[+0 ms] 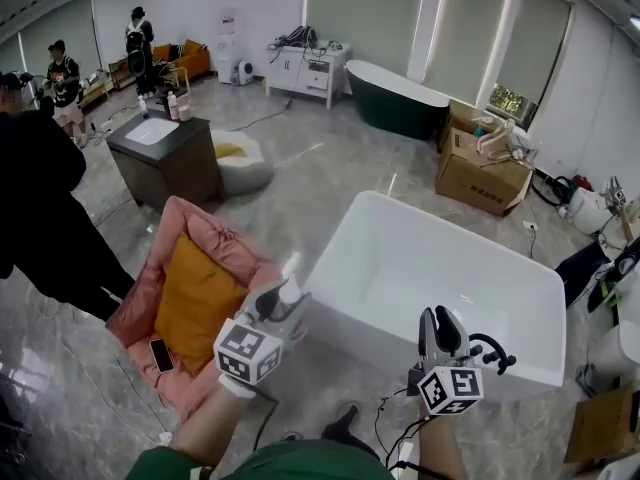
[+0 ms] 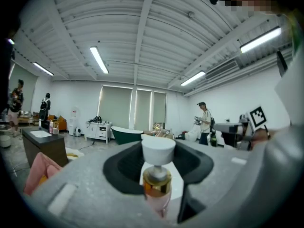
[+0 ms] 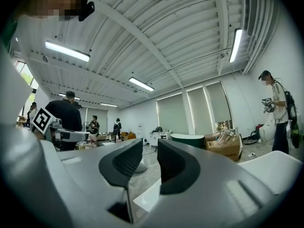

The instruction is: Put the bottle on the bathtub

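Observation:
My left gripper (image 1: 283, 303) is shut on a small bottle (image 1: 290, 291) and holds it in the air just left of the white bathtub (image 1: 450, 268), near its front left corner. In the left gripper view the bottle (image 2: 156, 184) stands upright between the jaws, with a white pump cap, a gold collar and a pink body. My right gripper (image 1: 440, 318) hovers at the tub's near rim. In the right gripper view its jaws (image 3: 151, 167) stand a narrow gap apart with nothing between them, and the tub's rim (image 3: 278, 170) shows at the right.
A pink floor cushion with an orange pillow (image 1: 200, 288) and a phone (image 1: 161, 354) lies left of the tub. Farther off are a dark vanity cabinet (image 1: 170, 158), cardboard boxes (image 1: 480, 168), a dark green tub (image 1: 400, 98) and a person in black (image 1: 40, 208).

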Demonstrator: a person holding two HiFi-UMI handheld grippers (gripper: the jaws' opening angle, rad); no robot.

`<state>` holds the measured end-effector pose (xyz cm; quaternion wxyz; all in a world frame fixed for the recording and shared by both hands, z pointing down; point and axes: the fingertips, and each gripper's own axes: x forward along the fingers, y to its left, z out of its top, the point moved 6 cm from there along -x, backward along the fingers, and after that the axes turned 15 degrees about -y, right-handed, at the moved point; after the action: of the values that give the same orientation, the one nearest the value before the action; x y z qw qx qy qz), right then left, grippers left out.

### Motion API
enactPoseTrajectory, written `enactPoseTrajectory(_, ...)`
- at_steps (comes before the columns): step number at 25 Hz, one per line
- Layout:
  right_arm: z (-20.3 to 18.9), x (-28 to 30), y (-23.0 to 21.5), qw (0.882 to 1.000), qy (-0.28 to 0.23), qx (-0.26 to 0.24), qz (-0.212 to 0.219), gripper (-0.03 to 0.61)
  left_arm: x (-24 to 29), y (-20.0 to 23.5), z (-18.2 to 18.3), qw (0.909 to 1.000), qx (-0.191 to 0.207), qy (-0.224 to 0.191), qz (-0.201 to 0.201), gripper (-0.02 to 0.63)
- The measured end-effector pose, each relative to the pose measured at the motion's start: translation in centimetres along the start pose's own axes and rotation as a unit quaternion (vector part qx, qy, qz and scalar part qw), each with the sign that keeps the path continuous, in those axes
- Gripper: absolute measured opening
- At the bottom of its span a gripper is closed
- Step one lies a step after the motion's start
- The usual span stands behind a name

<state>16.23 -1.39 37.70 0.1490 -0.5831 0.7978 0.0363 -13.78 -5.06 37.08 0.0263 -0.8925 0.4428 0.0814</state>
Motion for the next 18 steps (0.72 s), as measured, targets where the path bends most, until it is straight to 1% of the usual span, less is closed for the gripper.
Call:
enactPoseTrajectory(6, -1.2, 5.3, -6.5, 1.000, 0.004, 0.012, 0.017, 0.097, 7.0, 0.7, -1.3, 0.9995, 0.000, -0.002, 0.031, 0.167)
enactPoseTrajectory(11, -2.6, 9.2, -10.6, 0.999, 0.009, 0.026, 0.033, 0.097, 12.0, 1.1, -2.8, 0.9988, 0.005, 0.007, 0.048, 0.167)
enactPoseTrajectory(18, -3.9, 11.8, -16.7, 0.998, 0.015, 0.039, 0.046, 0.097, 17.4, -0.3, -4.7, 0.9976, 0.008, 0.013, 0.068, 0.167)
